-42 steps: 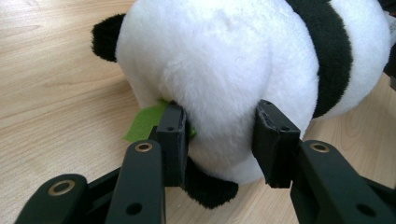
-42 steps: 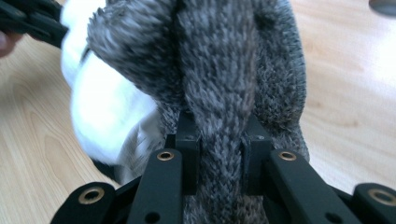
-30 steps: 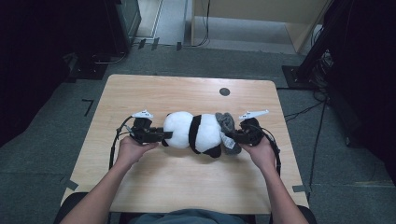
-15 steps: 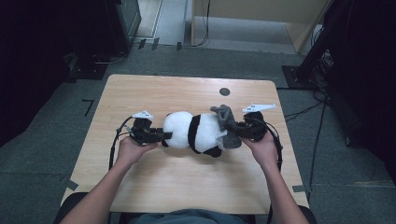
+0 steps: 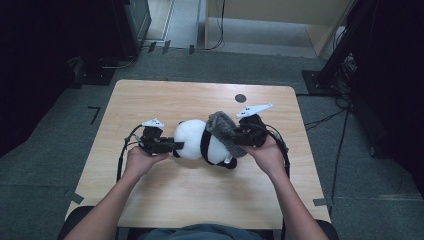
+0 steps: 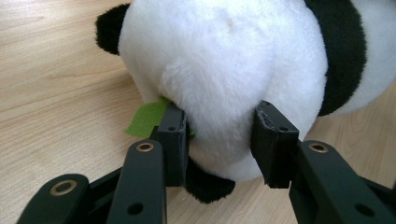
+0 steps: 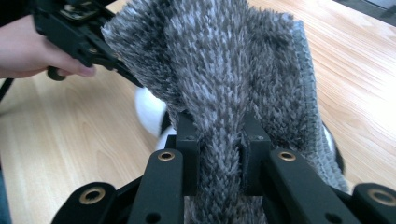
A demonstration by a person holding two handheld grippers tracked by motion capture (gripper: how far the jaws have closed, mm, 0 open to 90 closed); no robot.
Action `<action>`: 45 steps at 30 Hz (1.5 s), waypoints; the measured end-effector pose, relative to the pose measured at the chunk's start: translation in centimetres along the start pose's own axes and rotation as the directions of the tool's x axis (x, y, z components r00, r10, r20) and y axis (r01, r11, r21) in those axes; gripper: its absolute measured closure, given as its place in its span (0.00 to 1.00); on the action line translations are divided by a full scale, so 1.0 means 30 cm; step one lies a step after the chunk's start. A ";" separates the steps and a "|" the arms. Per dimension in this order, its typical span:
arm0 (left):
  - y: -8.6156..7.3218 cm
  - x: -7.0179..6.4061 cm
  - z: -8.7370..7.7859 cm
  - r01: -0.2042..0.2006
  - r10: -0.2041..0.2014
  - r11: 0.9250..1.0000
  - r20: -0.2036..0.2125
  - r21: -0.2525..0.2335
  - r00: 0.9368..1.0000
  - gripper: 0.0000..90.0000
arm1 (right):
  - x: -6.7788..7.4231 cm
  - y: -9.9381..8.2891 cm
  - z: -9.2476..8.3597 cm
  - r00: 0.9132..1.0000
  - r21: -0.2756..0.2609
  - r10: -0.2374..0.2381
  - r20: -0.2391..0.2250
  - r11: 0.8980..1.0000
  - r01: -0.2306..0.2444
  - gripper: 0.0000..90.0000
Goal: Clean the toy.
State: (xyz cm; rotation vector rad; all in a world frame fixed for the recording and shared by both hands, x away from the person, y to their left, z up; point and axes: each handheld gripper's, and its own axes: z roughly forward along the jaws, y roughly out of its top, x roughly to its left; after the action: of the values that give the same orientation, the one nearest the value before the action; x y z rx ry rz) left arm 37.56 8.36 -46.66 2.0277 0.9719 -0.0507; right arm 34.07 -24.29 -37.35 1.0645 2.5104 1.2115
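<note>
Lifted since earlier, the grey furry cloth (image 5: 222, 131) now stands higher over the panda plush (image 5: 200, 145) mid-worktop (image 5: 165, 100). Left tongs (image 5: 175, 145) clench the panda's head; right tongs (image 5: 239, 139) clench the cloth. Worktop edges lie well apart.

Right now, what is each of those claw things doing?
Left gripper: fingers closed on the plush panda.
Right gripper: fingers closed on the grey furry cloth.

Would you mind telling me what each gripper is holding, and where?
The left gripper pinches the toy panda by its white head; the right gripper clamps a fold of the grey fuzzy cloth.
</note>
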 end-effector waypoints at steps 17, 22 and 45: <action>0.005 -0.004 -0.001 0.005 -0.005 1.000 0.005 -0.009 1.000 0.67 | 0.134 0.109 0.194 0.992 0.096 -0.098 -0.082 0.990 0.106 0.82; 0.007 -0.006 -0.005 0.001 -0.001 1.000 0.011 -0.012 1.000 0.68 | 0.149 0.117 0.273 0.992 0.106 -0.113 -0.063 0.987 0.119 0.68; 0.010 0.003 0.000 0.021 -0.022 0.999 0.019 0.024 1.000 0.76 | 0.163 0.029 0.291 0.980 0.132 -0.193 -0.053 0.971 0.199 0.82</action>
State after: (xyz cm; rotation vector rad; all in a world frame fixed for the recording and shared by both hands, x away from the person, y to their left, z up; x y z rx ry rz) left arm 37.82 8.32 -46.47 2.0352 0.9856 -0.0935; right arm 34.62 -15.25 -41.71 0.8015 2.6866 1.0296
